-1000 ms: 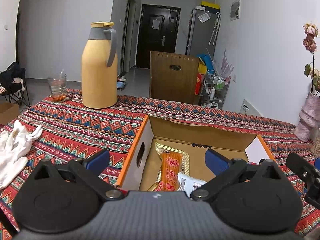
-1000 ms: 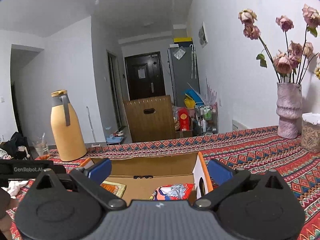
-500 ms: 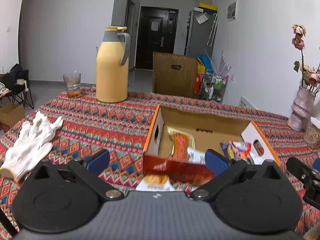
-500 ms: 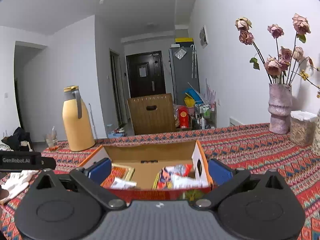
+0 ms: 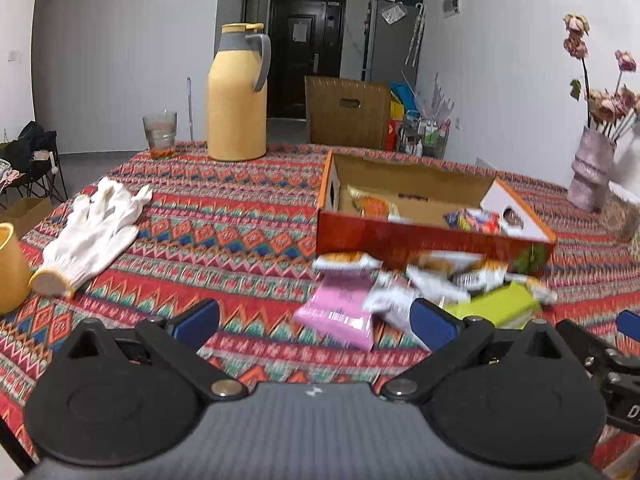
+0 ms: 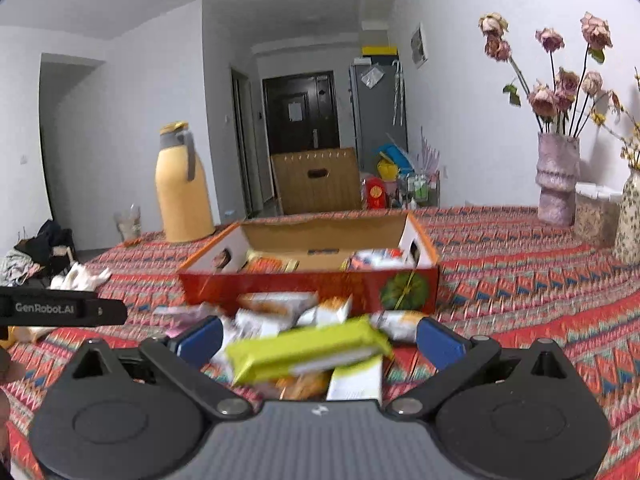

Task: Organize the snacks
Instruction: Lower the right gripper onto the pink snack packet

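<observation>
My right gripper (image 6: 318, 338) hangs low over the patterned red tablecloth (image 6: 520, 276) with its blue-padded fingers (image 6: 438, 342) spread wide and nothing between them. My left gripper (image 5: 314, 322) is spread just as wide and empty.

Just ahead of the right fingers lies a long lime-green snack bar in a shiny wrapper (image 6: 308, 350), crosswise on a loose heap of small white-and-orange snack packets (image 6: 280, 306). A flat pink packet (image 5: 340, 308) lies at the heap's left edge. Beyond the heap, close against it, stands the open red cardboard box with orange rims (image 6: 312, 284), a few wrapped snacks already inside.

The risk I see is in the grab: the green bar is slick and rests on other packets, so closing on it askew could squirt it sideways or drag neighbours along. Reaching with both grippers at once could also knock them together over so small a heap.

The left view alone shows the white cotton gloves (image 5: 94, 232), the drinking glass (image 5: 160, 134) and the yellow cup (image 5: 12, 272) at the table's left. The right view shows the second, speckled vase (image 6: 630, 216) and the green bar's full length.
</observation>
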`<state>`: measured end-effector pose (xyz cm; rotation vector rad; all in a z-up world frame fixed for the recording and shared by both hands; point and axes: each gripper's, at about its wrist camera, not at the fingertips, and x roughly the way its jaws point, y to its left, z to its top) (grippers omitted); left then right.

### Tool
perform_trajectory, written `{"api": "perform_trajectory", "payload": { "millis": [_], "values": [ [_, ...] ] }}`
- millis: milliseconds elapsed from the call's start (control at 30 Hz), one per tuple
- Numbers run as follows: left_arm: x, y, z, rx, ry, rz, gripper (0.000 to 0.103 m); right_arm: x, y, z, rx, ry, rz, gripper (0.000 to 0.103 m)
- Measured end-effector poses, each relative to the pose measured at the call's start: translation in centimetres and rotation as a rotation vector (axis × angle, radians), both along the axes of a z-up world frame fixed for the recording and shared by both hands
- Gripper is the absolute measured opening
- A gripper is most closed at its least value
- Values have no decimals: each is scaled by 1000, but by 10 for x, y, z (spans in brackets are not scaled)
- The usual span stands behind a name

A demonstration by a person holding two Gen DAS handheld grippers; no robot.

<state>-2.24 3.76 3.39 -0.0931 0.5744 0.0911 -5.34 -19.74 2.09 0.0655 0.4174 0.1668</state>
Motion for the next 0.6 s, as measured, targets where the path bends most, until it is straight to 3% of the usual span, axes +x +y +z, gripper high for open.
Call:
{"api": "perform_trajectory", "payload": {
  "millis": [333, 600],
  "values": [
    [-39, 30, -20, 37, 25, -48, 103, -35, 35, -31, 40, 145, -34, 103],
    [-52, 64, -28, -5, 18, -62, 103, -37, 71, -39, 8, 196, -49, 103]
  ]
}}
